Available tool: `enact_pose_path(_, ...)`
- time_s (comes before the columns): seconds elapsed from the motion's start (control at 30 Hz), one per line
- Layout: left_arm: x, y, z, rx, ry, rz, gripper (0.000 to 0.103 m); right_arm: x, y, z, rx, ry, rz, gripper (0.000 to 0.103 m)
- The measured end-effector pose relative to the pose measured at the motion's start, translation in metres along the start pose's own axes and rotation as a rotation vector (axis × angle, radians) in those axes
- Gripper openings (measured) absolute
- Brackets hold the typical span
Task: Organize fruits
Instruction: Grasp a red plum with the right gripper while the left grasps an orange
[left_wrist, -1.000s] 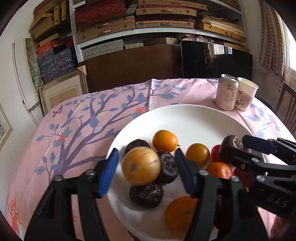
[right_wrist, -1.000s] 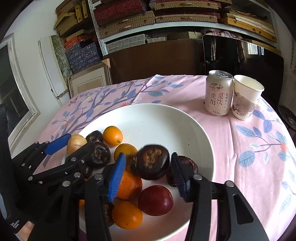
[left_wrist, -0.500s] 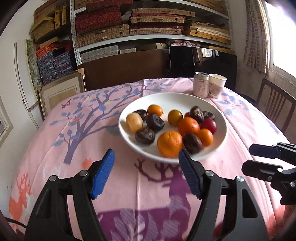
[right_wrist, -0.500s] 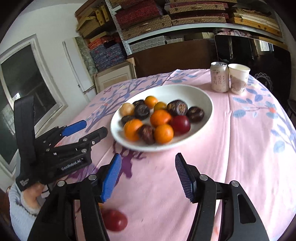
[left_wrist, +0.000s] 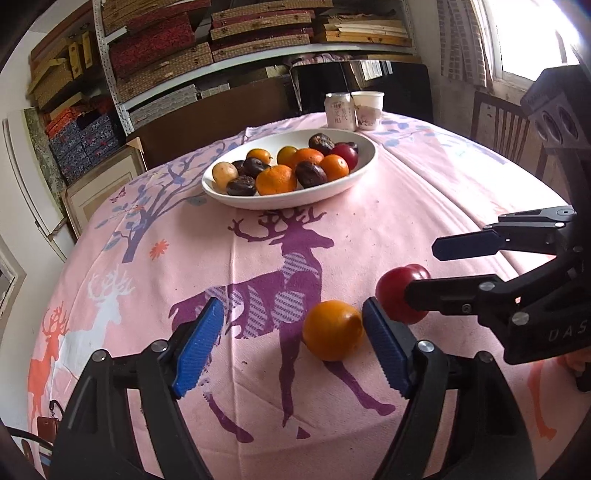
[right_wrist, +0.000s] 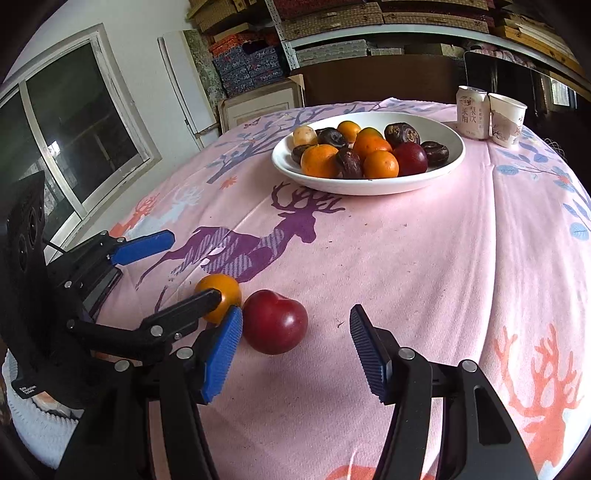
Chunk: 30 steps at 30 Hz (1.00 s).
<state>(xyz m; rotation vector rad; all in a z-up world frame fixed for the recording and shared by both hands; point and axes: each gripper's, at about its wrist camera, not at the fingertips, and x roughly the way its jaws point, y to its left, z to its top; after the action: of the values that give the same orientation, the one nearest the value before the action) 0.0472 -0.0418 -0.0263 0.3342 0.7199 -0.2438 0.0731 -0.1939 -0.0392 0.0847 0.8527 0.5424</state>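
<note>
A white plate (left_wrist: 343, 177) (right_wrist: 448, 166) holds several oranges, dark fruits, a red plum and a yellow fruit at the far middle of the table. A loose orange (left_wrist: 332, 329) (right_wrist: 221, 292) and a loose red plum (left_wrist: 397, 295) (right_wrist: 275, 321) lie side by side on the pink cloth near the front. My left gripper (left_wrist: 293, 349) is open, its jaws either side of the orange. My right gripper (right_wrist: 295, 350) is open, its jaws either side of the plum. Each gripper shows in the other's view.
A drink can (left_wrist: 338, 110) (right_wrist: 471, 112) and a paper cup (left_wrist: 367, 110) (right_wrist: 506, 118) stand behind the plate. The round table has a pink deer-print cloth (left_wrist: 406, 221). A wooden chair (left_wrist: 506, 133) stands at the right. Shelves with boxes fill the back wall.
Both grippers have pulled back from the plate to the table's near side. The dark fruit the right gripper carried now lies on the plate. Both now frame the loose orange and plum.
</note>
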Motion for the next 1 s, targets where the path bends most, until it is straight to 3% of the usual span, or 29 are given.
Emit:
enact_pose_path(0.1, 0.007, -0.006, 0.002, 0.026, 0.025, -0.008, 0.077, 0.006, 0.004, 0.0, -0.006, 0.02, 0.018, 0.061)
enact_pose_path(0.23, 0.011, -0.009, 0.004, 0.039, 0.029, 0.014, 0.076, 0.011, 0.007, 0.001, -0.01, 0.041, 0.024, 0.053)
enact_pose_path(0.37, 0.011, -0.013, 0.003, 0.061, 0.028, -0.009, 0.062, 0.012, 0.011, 0.002, -0.016, 0.046, 0.048, 0.042)
enact_pose_path(0.57, 0.009, -0.025, 0.004, 0.119, 0.017, -0.028, 0.035, 0.012, 0.013, 0.002, -0.026, 0.041, 0.046, 0.041)
enact_pose_path(0.83, 0.003, -0.024, 0.004, 0.114, -0.013, 0.002, 0.033, 0.005, 0.005, 0.003, 0.006, 0.01, 0.035, 0.04)
enact_pose_path(1.0, -0.001, -0.018, 0.008, 0.086, -0.038, 0.028, 0.023, -0.001, -0.001, 0.005, 0.024, -0.018, 0.017, 0.04)
